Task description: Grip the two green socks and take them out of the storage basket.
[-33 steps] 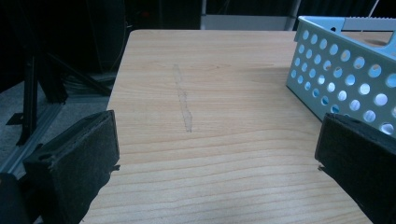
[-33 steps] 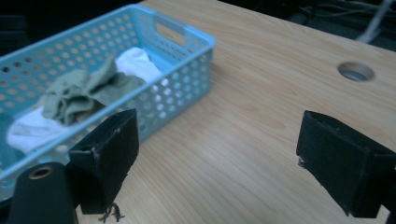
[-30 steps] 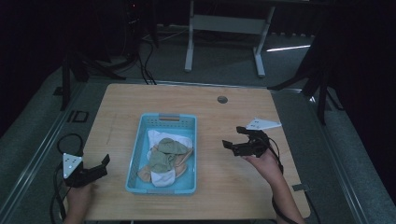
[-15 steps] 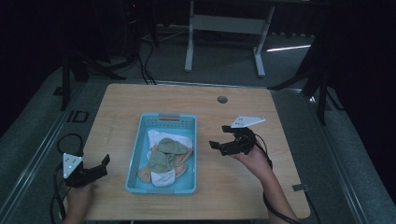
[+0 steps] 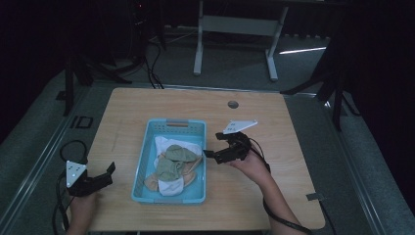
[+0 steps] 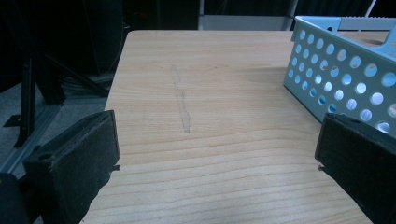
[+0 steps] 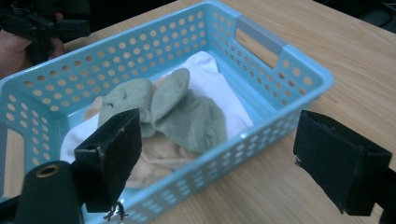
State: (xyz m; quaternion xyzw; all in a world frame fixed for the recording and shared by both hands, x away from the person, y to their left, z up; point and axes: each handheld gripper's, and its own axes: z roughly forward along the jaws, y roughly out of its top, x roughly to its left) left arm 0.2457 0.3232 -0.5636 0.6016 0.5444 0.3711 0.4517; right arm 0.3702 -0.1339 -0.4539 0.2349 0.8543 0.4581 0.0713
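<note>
Now my right gripper [image 5: 211,152] gapes just beside the blue basket [image 5: 147,147] | green socks [image 7: 159,105] inside on white cloth [image 7: 212,81] | left gripper [image 5: 108,172] gapes over bare table [image 6: 210,93]

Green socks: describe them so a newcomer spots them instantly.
On the wooden table sits a light blue perforated basket, left of the right gripper. The green socks lie on top of its pile, over white and tan cloth.
</note>
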